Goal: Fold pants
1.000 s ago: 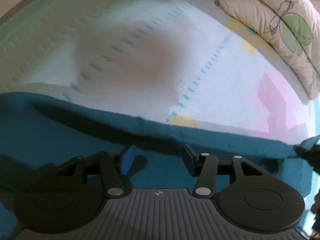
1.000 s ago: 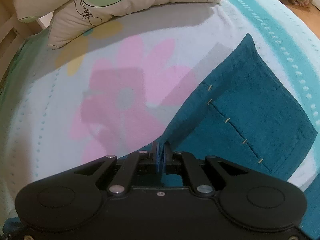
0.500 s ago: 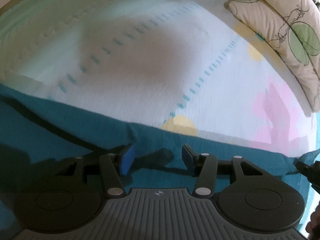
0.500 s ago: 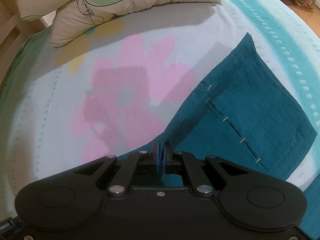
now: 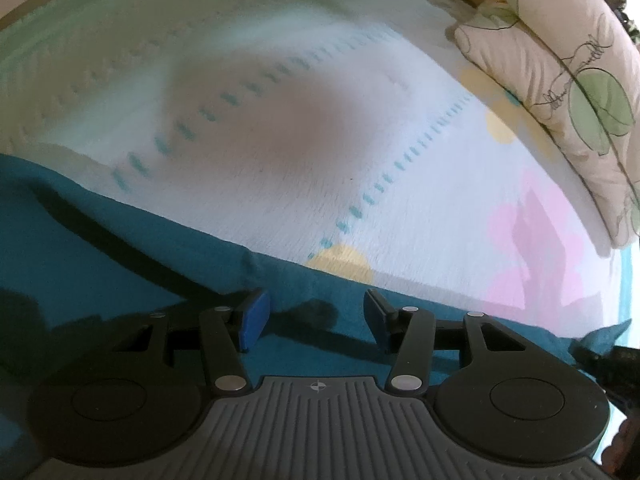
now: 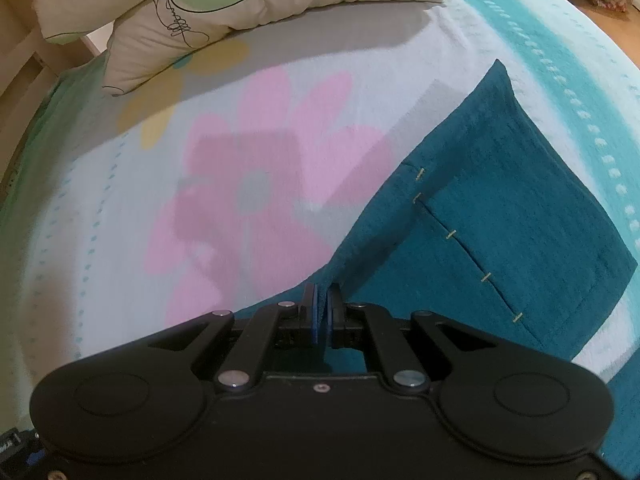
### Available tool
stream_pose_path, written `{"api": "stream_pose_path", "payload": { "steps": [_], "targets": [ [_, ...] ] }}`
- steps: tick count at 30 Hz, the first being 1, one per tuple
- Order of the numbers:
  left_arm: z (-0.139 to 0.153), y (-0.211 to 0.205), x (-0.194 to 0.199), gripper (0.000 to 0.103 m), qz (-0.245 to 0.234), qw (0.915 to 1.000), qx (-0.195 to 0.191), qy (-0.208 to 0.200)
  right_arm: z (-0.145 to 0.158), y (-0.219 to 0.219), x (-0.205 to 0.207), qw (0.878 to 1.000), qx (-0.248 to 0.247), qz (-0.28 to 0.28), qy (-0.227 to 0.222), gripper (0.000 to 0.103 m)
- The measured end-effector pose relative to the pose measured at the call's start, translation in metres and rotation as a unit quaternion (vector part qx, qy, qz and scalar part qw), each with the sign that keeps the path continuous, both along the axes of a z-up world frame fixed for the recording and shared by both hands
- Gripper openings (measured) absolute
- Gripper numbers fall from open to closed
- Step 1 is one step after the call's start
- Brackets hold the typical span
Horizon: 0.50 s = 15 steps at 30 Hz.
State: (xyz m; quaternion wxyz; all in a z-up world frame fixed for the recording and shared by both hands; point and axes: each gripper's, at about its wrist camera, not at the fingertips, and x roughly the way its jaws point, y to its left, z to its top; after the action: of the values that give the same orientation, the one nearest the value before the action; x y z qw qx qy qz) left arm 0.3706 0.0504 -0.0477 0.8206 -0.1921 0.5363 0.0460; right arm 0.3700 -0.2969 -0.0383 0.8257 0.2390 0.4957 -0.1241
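The teal pants (image 5: 132, 252) lie spread on the bed. Their far edge runs across the left wrist view just beyond my left gripper (image 5: 316, 316), which is open, with the cloth under and between its blue pads. In the right wrist view the pants (image 6: 512, 216) show a pocket with yellow stitch marks. My right gripper (image 6: 322, 312) is shut on the pants' edge and lifts it into a ridge. The right gripper also shows at the right edge of the left wrist view (image 5: 600, 360).
The bed has a pale blanket (image 6: 160, 216) with a pink flower print and dotted teal lines. Cream pillows with green leaf drawings lie at the head of the bed (image 6: 224, 4) and in the left wrist view (image 5: 568, 92).
The pants' far edge has slid closer to my left gripper's fingers. My right gripper has kept its hold, and the pocket part has shifted slightly.
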Motion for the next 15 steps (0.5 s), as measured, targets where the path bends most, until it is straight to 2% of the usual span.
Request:
{"api": "stream_pose_path", "payload": {
  "steps": [8,11,15],
  "targets": [
    [-0.013,-0.001,-0.008,0.051,0.011,0.9997,-0.019,0.015,-0.002,-0.003,0.001,1.0,0.007,0.001,-0.001,0.009],
    [-0.013,-0.001,-0.017,0.051,0.021,0.9993,-0.03,0.007,-0.001,-0.004,0.001,1.0,0.012,0.0,-0.003,0.009],
    [-0.012,-0.007,-0.019,0.051,0.017,0.9996,-0.024,-0.001,0.001,-0.005,0.0,1.0,0.013,0.002,-0.002,0.009]
  ]
}}
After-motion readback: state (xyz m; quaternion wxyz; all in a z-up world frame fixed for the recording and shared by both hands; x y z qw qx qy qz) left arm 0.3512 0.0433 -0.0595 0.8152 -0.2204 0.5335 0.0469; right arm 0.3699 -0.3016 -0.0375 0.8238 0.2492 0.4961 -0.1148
